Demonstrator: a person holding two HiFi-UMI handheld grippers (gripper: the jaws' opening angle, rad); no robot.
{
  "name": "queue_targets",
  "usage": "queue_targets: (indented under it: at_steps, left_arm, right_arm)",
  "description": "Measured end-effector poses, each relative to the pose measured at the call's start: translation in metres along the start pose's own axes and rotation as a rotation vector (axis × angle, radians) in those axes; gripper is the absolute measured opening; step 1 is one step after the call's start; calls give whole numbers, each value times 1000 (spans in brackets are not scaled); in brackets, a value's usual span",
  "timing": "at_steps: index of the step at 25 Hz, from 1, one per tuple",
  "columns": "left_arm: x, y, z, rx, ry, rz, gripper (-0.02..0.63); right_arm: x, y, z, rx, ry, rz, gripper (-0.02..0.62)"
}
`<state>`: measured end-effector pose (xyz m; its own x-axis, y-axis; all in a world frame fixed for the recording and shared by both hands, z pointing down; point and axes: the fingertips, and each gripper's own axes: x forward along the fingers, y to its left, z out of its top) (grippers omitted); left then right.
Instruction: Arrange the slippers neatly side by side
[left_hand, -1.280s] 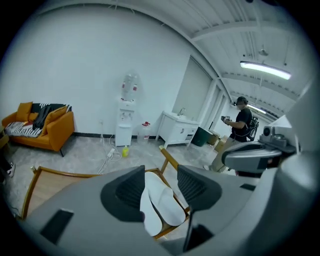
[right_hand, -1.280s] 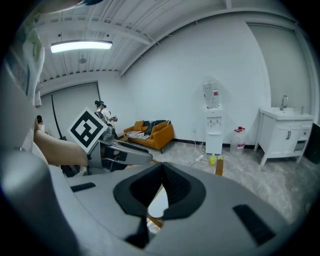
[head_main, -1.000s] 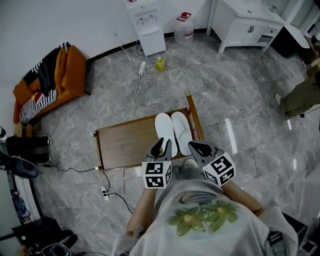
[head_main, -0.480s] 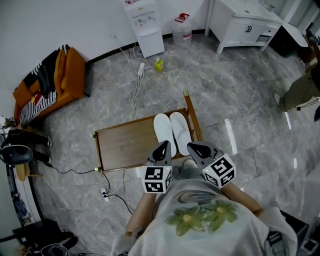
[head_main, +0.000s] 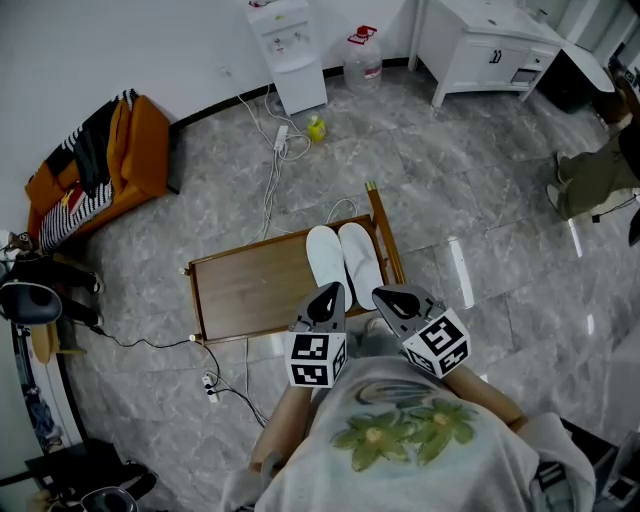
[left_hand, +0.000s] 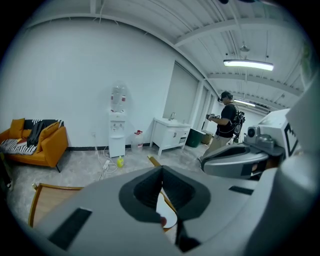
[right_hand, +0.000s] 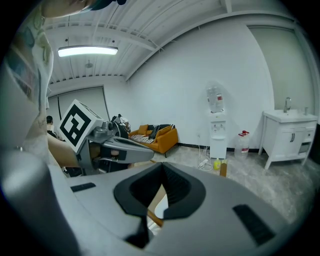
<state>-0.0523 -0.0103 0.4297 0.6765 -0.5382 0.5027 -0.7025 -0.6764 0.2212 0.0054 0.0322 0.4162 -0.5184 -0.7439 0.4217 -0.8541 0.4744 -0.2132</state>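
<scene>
Forearms sit tucked against the person's torso, each hand aiming its tool forward and slightly down. The left gripper (head_main: 326, 294) has its jaws pressed together on nothing, and the right gripper (head_main: 384, 296) is likewise closed and empty. Just ahead of both tips lie the slippers (head_main: 343, 257), white, touching along their inner edges, at the right end of the wooden tray (head_main: 240, 290). Their long axes run straight away from the person, near ends towards the tips. The left gripper lines up with the left slipper, the right with the right one. The pair looks evenly matched, so the arranging seems finished. Beyond stand a water dispenser (head_main: 290, 50) and an orange sofa (head_main: 110, 160).
</scene>
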Motion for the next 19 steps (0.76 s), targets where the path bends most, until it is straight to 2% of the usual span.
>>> queue_targets:
  at_steps: [19]
  left_arm:
    - [-1, 5, -8, -28, -3, 15, 15]
  right_arm:
    - [0, 2, -13, 7, 23, -7, 6]
